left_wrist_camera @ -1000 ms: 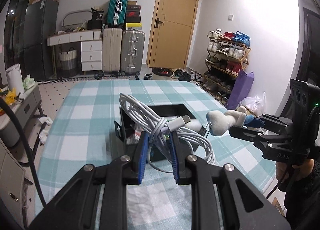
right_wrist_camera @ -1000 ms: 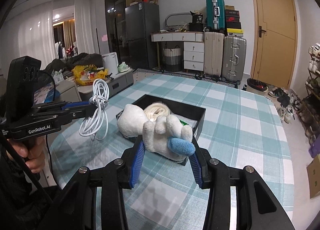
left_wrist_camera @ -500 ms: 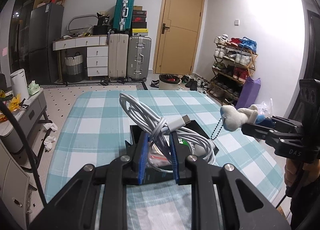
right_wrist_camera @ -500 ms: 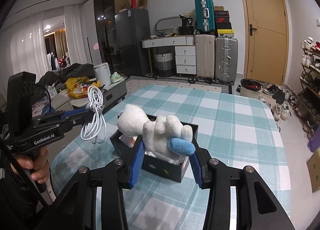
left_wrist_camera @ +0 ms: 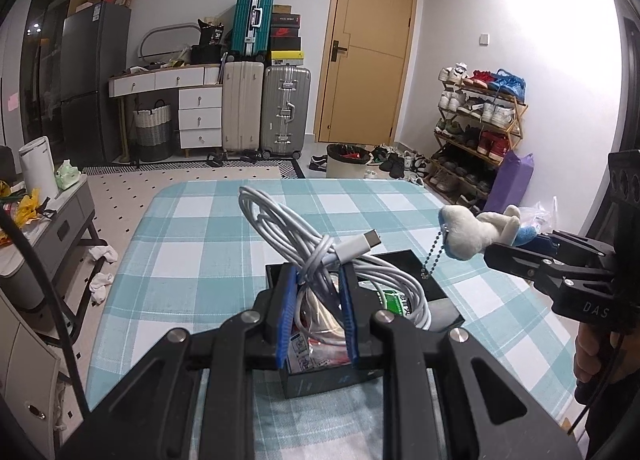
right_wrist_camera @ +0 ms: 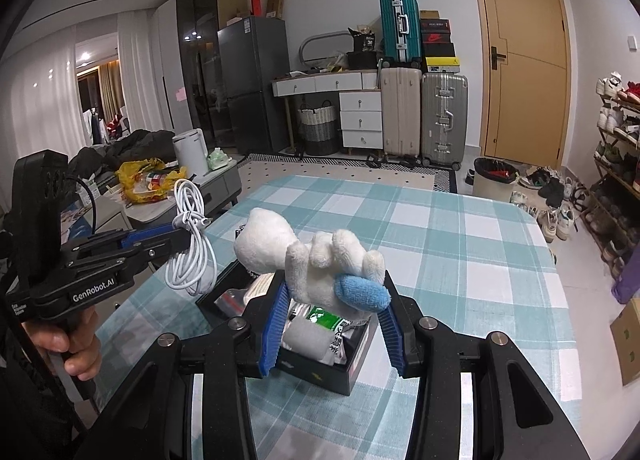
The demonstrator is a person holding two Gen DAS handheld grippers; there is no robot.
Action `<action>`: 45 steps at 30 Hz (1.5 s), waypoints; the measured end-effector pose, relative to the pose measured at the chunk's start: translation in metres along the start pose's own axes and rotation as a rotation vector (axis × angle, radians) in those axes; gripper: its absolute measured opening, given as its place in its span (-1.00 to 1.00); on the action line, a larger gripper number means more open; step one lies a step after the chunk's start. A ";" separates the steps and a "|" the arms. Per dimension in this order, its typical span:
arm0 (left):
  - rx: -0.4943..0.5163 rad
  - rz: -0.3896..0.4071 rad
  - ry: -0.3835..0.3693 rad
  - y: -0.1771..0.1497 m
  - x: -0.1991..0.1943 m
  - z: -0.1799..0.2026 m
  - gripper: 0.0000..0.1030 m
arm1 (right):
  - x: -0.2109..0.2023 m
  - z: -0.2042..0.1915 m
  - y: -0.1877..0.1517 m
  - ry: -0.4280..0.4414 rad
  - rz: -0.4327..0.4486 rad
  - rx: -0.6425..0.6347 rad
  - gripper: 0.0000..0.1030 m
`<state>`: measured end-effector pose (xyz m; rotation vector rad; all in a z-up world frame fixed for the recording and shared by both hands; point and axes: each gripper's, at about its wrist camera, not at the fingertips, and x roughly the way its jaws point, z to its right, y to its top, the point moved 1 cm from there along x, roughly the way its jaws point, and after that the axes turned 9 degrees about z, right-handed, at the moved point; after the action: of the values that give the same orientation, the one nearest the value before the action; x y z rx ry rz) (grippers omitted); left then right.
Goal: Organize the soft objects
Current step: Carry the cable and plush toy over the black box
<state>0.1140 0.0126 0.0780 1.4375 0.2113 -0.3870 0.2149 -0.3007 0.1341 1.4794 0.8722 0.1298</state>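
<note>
The left tongs (left_wrist_camera: 316, 300) grip a coiled white cable (left_wrist_camera: 320, 252), held in the air above the black box (left_wrist_camera: 416, 280) on the checked tabletop (left_wrist_camera: 200, 252). To the right, the right tongs (right_wrist_camera: 334, 312) clamp a white plush toy (right_wrist_camera: 312, 264) above that box.

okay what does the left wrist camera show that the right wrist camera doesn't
Only the left wrist view shows the cable's plug, the toy's bead chain and a purple bag by the shoe rack. Only the right wrist view shows the curtains, a yellow bag on the side cabinet and the left hand. Both show the black box, the white cable in the left gripper and the plush toy in the right gripper.
</note>
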 end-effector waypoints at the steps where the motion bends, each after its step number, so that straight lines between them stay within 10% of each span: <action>1: 0.002 -0.004 0.000 -0.001 0.002 0.002 -0.63 | 0.004 0.001 0.000 -0.002 -0.003 0.002 -0.17; 45: 0.137 -0.122 0.018 -0.031 0.076 0.024 -0.62 | 0.107 0.006 -0.030 -0.057 -0.166 -0.133 -0.17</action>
<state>0.1699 -0.0234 0.0242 1.5674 0.2926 -0.4957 0.2801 -0.2482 0.0605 1.2760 0.9191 0.0216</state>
